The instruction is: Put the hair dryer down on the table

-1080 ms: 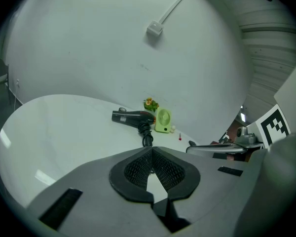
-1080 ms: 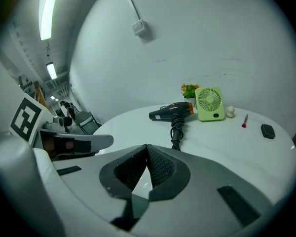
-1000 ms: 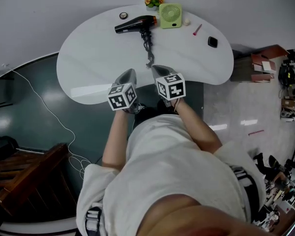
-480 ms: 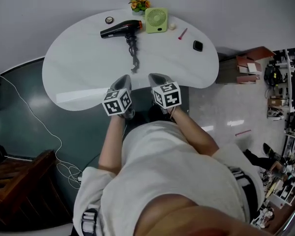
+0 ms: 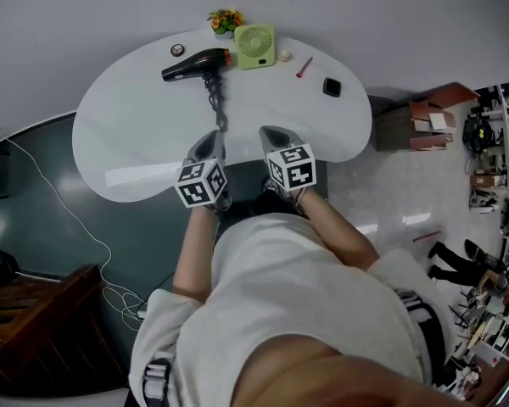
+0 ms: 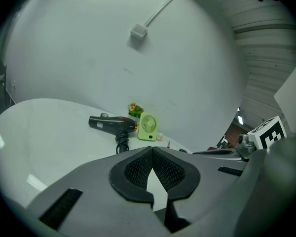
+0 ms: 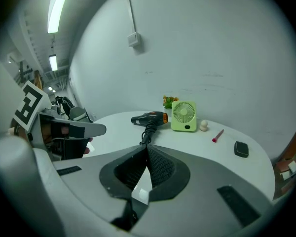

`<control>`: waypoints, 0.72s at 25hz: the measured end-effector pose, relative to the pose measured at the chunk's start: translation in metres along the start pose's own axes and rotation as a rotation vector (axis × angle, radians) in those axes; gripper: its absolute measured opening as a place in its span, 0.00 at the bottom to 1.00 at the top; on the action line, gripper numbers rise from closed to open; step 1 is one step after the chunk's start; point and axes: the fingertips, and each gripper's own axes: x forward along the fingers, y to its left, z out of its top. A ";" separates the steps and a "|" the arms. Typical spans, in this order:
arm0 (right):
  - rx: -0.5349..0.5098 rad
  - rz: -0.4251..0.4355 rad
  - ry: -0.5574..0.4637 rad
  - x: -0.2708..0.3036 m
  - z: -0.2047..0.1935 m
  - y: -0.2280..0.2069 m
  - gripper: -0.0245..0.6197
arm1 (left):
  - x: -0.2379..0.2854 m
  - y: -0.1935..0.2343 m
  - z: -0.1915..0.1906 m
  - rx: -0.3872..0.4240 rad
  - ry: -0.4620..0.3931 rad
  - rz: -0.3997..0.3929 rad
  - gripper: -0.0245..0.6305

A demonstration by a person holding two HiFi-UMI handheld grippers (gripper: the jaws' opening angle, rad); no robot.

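Only my viewpoint has drifted: the hair dryer [image 5: 195, 61] lies flat on the table's [image 5: 136, 134] far side (job seemingly done), so I hold left gripper [image 6: 151, 149] and right gripper [image 7: 147, 149] pressed together, empty, at its near edge

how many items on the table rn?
7: dryer at the far side, disc behind it, flowers and fan beside it, then white ball, red stick and black pad rightward. None looks hidden.
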 end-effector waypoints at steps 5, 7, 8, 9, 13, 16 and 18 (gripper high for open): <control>0.005 -0.005 -0.054 -0.015 0.012 -0.021 0.03 | 0.005 -0.035 0.015 0.091 -0.028 0.005 0.07; -0.002 -0.008 -0.087 -0.021 0.023 -0.028 0.03 | 0.006 -0.043 0.025 0.108 -0.050 0.009 0.07; -0.009 -0.011 -0.106 -0.023 0.029 -0.031 0.03 | 0.005 -0.046 0.031 0.113 -0.065 0.012 0.07; -0.017 -0.014 -0.126 -0.026 0.036 -0.033 0.03 | 0.004 -0.049 0.038 0.120 -0.079 0.018 0.07; -0.063 -0.030 -0.204 -0.040 0.061 -0.040 0.03 | -0.004 -0.063 0.068 0.181 -0.138 0.049 0.07; -0.096 -0.040 -0.252 -0.049 0.078 -0.042 0.03 | -0.011 -0.076 0.090 0.222 -0.193 0.058 0.07; -0.113 -0.042 -0.284 -0.055 0.090 -0.043 0.03 | -0.014 -0.084 0.102 0.242 -0.223 0.061 0.07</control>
